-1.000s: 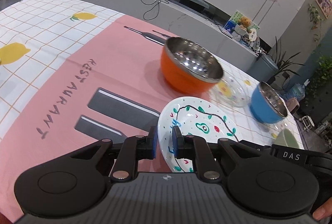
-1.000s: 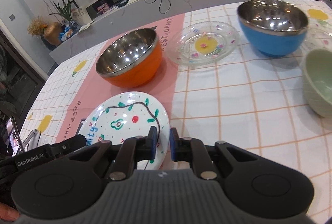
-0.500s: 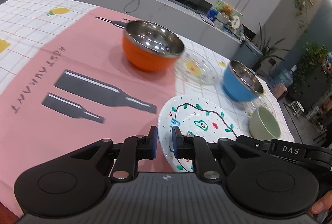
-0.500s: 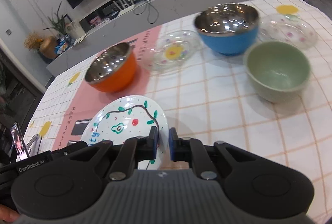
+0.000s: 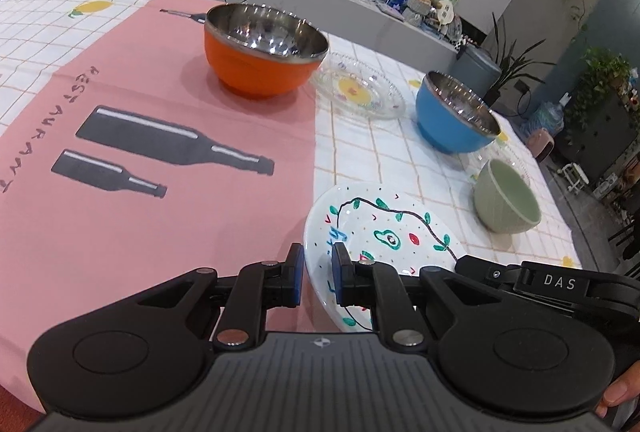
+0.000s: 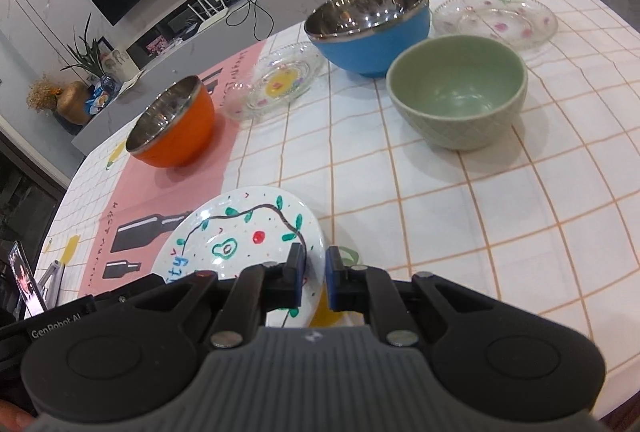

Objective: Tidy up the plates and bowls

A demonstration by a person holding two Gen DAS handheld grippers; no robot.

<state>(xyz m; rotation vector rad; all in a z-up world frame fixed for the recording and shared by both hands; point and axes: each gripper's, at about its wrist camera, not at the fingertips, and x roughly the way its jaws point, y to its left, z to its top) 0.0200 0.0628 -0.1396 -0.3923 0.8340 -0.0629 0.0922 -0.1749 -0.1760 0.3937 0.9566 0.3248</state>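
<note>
Between the blue pads of the black left gripper (image 5: 317, 274) sits a white painted plate (image 5: 384, 228) with green leaves, a dark vine line, a green avocado, a red dot and blue lettering. Ahead of the right gripper (image 6: 316, 282), also black with blue pads, stand a pale green bowl (image 6: 458, 96) with a crosshatch texture, a blue bowl (image 6: 372, 26) and an orange bowl (image 6: 172, 128), both steel-lined. The tablecloth (image 5: 120, 216) is pink with black bottles beside white orange-gridded checks and yellow lemons.
</note>
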